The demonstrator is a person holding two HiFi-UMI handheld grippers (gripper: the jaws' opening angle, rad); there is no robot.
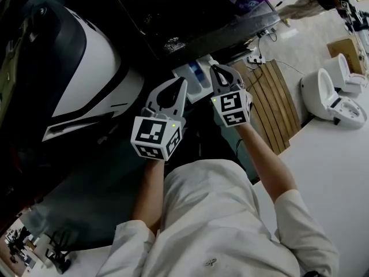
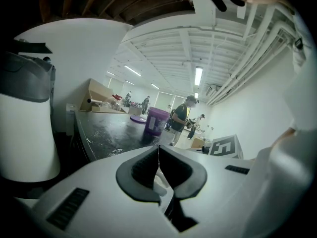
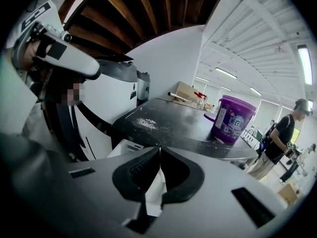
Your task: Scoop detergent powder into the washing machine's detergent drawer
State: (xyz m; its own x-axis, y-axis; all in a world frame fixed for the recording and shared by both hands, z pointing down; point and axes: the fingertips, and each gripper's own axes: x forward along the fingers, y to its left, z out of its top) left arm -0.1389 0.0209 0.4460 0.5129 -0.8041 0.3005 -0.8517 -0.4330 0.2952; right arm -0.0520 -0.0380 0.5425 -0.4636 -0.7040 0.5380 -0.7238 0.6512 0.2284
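Jaws pressed together and empty is what I read on both the left hand-held gripper and the right hand-held gripper. They are held side by side right at the pulled-out detergent drawer, which juts white from under the washing machine's dark top. Past it I see spilled powder scattered on that top and the purple tub standing further back, while a white rounded housing crowds my left and toilets stand off to the right.

Head view steeply down; both gripper views low, facing purple bucket on dark top.
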